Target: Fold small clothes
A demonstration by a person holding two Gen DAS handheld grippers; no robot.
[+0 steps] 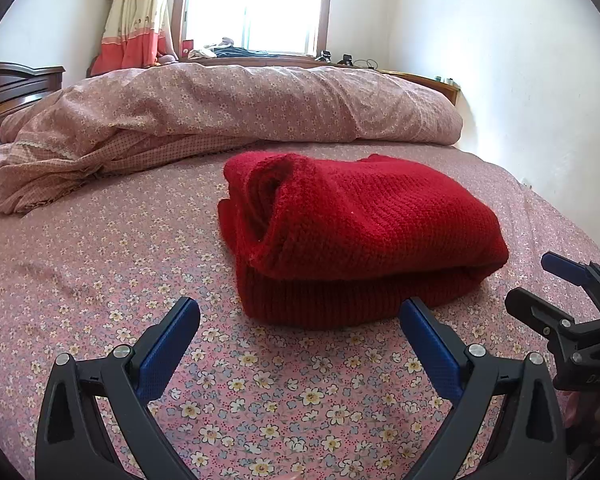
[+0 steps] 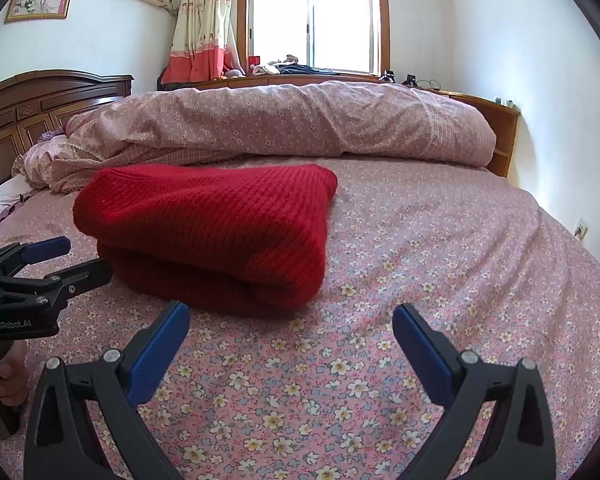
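Well, the red knitted sweater (image 1: 352, 236) lies folded in a thick bundle on the flowered bedsheet (image 1: 100, 264), in front of the rolled quilt (image 1: 236, 108). The left gripper (image 1: 300, 320) and right gripper (image 2: 290, 326) hang just short of it, both spread wide, holding nothing.

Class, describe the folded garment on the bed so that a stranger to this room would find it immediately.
Start at the wide bed with its pink flowered sheet, below the window. In front of the rolled quilt lies a red knitted sweater, folded into a thick bundle. It is the only plain, solid-coloured thing on the bed; the bedding around it is pale and floral.
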